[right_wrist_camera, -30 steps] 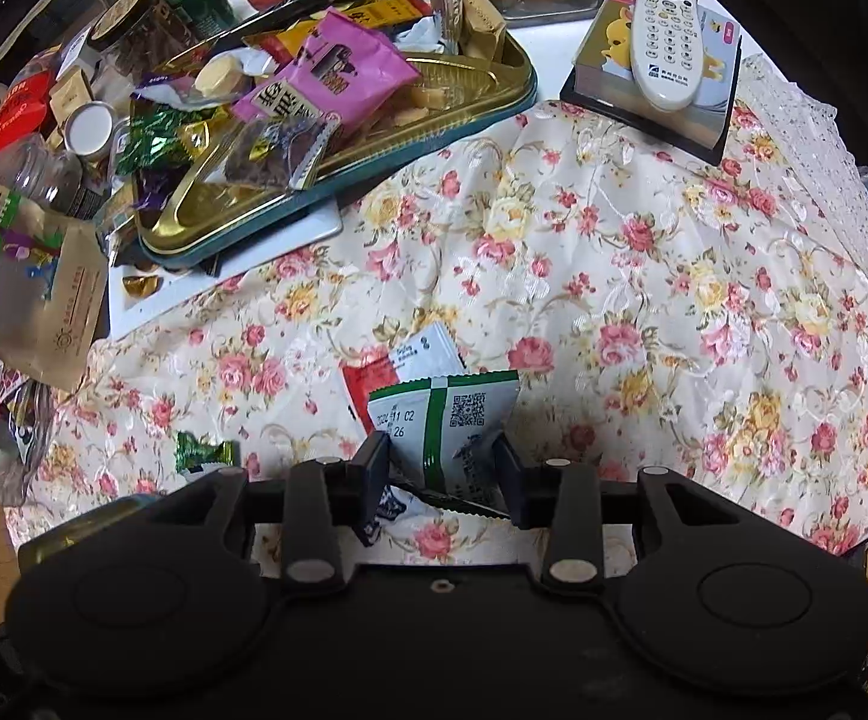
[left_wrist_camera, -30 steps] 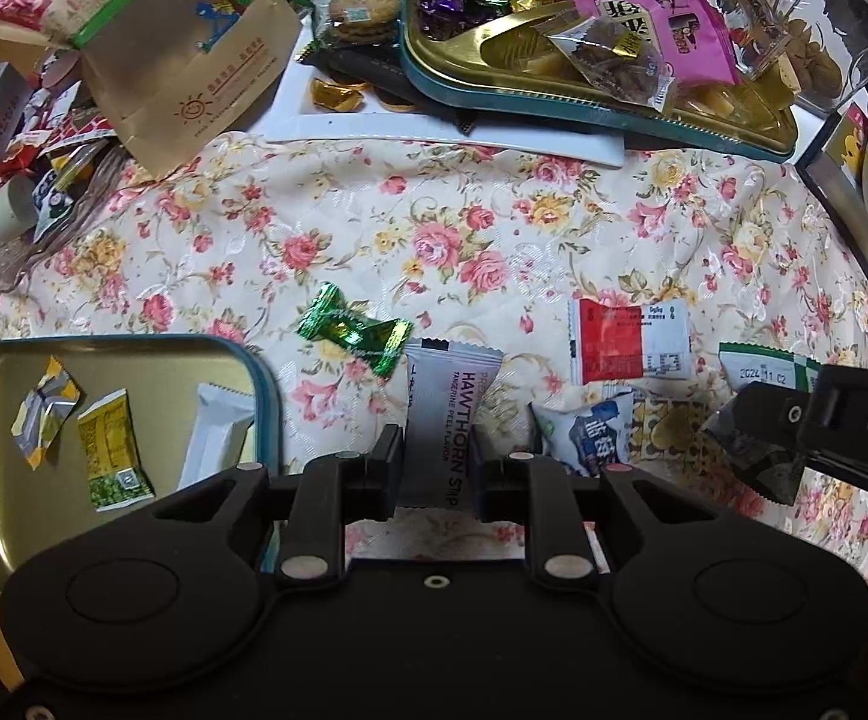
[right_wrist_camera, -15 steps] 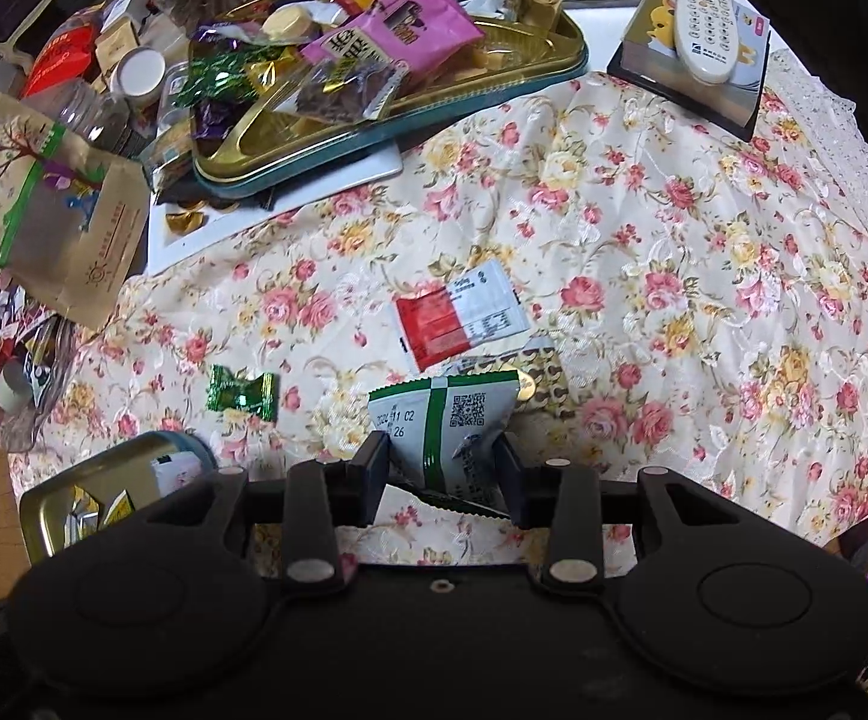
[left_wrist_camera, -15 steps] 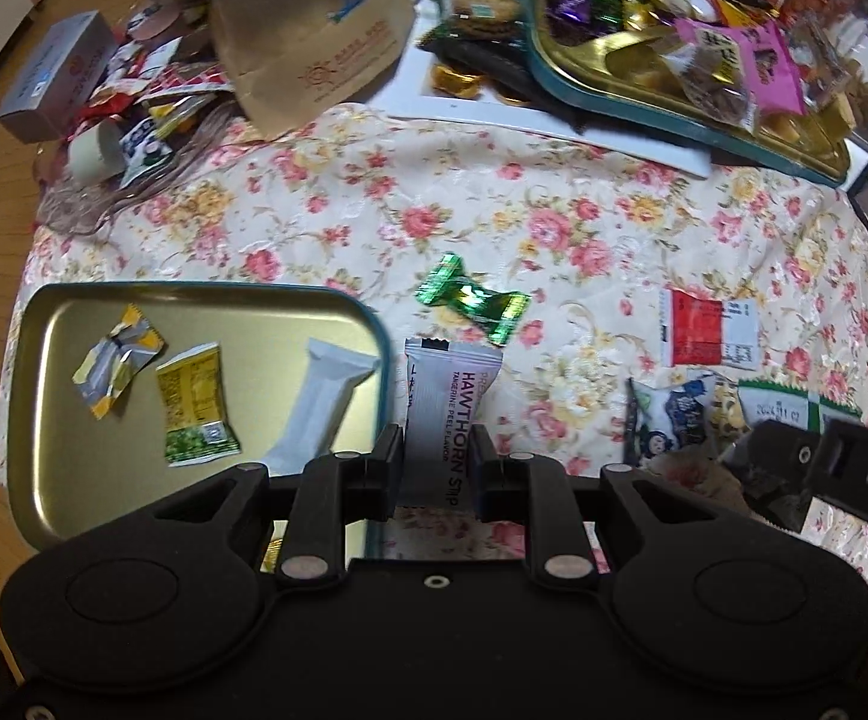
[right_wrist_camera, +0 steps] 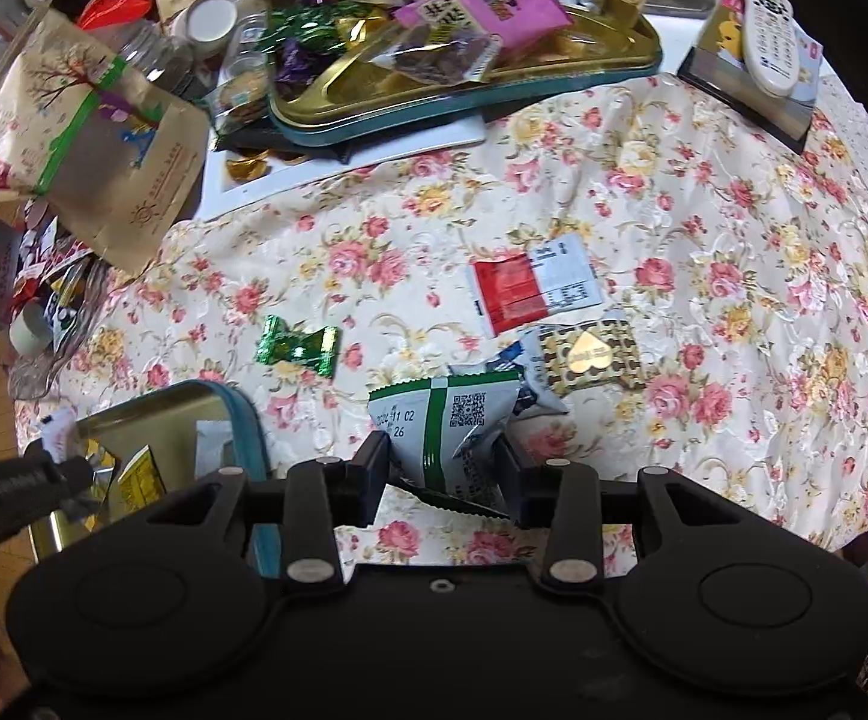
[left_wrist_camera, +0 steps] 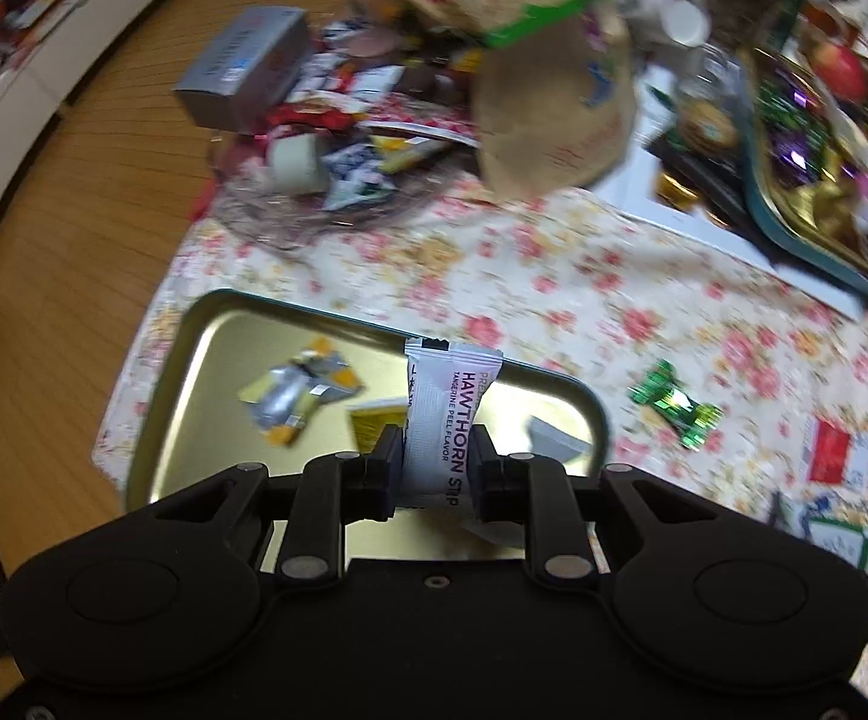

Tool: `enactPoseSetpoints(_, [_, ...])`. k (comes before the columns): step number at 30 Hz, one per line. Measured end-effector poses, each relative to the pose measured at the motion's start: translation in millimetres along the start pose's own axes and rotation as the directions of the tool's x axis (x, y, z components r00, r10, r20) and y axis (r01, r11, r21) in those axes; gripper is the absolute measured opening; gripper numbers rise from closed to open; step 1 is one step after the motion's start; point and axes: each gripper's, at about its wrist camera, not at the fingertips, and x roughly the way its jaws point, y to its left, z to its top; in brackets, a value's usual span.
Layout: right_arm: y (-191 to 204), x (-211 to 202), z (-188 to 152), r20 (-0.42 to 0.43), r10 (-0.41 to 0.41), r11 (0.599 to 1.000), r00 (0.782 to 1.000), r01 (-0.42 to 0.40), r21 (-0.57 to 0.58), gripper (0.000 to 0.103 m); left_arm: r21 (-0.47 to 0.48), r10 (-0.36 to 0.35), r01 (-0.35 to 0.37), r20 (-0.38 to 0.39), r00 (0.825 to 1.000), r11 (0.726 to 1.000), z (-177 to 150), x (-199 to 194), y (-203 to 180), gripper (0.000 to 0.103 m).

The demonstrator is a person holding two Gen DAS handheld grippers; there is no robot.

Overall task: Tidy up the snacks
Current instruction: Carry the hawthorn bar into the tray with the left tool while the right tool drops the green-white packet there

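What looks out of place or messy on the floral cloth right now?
Loose snacks lie scattered on the cloth outside the near tray: a green candy, a red-and-white packet and a heart-print packet overlapping a blue one. Nothing looks spilled or torn.

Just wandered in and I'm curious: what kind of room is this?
Probably a home living room: a table under a floral tablecloth, a white TV remote control and a gold metal tray heaped with snacks.
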Motion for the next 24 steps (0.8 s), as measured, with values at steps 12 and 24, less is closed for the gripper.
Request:
enactPoseSetpoints(12, [54.6,-2.4,-19.8,0.024,0.058,0.988,0.998,-0.054,-0.142,0.041,-0.144,0.046,-0.055,-0.065,0.997,0.988,10.3,16.4,61.5,0.031])
enactPoseSetpoints(24, [107.6,-1.7,-49.9,-0.007,0.146,0.951,0.989,-0.142,-0.274,0.041,-0.208,-0.014,-0.008,-0.104,0.994,0.978,10.3,22.4,76.2,0.031])
